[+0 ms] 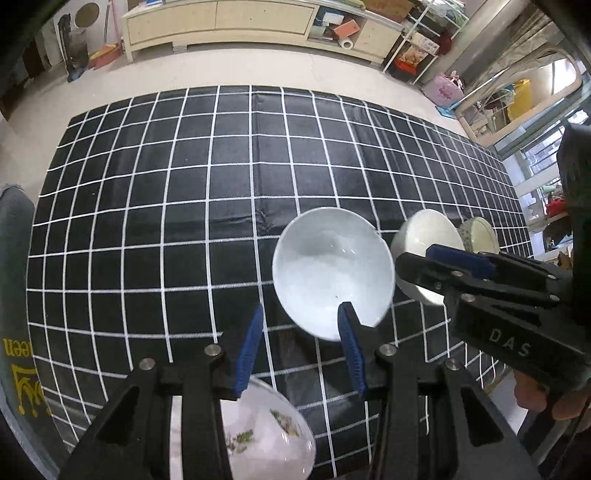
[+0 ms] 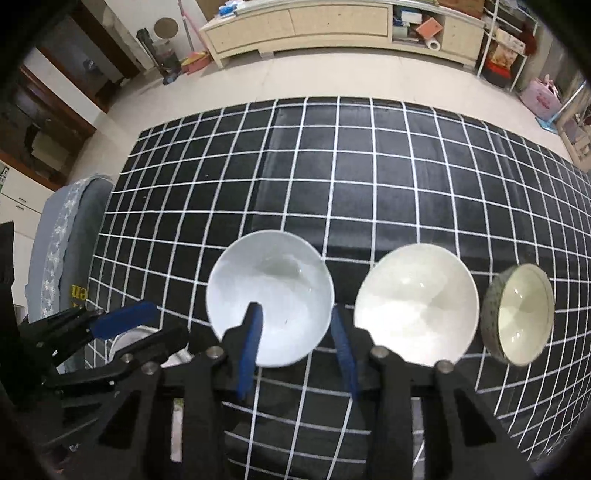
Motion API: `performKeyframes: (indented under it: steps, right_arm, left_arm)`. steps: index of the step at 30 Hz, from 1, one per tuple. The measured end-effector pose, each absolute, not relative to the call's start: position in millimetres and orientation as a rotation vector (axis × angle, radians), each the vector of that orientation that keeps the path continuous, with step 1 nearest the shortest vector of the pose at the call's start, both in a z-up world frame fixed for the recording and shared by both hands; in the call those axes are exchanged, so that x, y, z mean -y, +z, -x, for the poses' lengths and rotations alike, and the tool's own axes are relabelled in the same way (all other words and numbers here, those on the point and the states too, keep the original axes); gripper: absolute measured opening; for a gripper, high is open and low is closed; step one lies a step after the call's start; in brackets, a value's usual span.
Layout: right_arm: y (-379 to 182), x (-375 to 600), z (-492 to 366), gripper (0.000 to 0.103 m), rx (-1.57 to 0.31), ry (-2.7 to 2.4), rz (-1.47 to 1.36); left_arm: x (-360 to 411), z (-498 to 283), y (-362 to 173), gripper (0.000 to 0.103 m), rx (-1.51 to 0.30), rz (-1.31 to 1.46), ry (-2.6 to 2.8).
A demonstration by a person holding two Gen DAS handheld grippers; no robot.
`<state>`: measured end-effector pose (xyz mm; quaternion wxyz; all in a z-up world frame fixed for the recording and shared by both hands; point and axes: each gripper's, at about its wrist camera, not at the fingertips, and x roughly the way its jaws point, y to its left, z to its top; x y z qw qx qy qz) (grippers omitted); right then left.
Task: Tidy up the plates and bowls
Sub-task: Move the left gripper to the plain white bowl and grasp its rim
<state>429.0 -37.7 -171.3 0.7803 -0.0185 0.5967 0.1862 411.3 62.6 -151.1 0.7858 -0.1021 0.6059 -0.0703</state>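
On the black checked tablecloth (image 1: 147, 206) stand a white bowl (image 1: 332, 273), a cream bowl (image 1: 424, 230) and a small speckled bowl (image 1: 480, 234) in a row. A floral bowl (image 1: 266, 435) lies at the near edge under my left gripper (image 1: 302, 306), which is open over bare cloth, its right fingertip (image 1: 345, 314) overlapping the white bowl's near rim. My right gripper (image 2: 295, 308) hovers open above the white bowl (image 2: 269, 295): one finger is over its inside, the other just outside its right rim. The cream bowl (image 2: 415, 302) and speckled bowl (image 2: 517, 314) sit to the right.
A grey cushioned seat (image 2: 74, 236) stands off the table's left side. The right gripper (image 1: 415, 256), held by a hand (image 1: 535, 391), crosses in front of the cream bowl in the left wrist view. The cloth's far half (image 2: 369, 166) is bare. A cream cabinet (image 2: 332, 26) lines the far wall.
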Motion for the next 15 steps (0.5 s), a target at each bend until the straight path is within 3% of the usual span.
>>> performKeyframes:
  steps: [11,15]
  right_arm:
    - [-214.9,36.2,-453.4,0.029,-1.354,0.33,0.069]
    - [-220.1,37.3,-450.0,0.019,-1.346,0.326,0.087]
  left_arm:
    - [-64.2,-437.6,-190.9,0.039,-1.348,0.199,-0.126]
    - [-61.2,-438.0,-198.4,0.027,-1.366,0.198,-0.129]
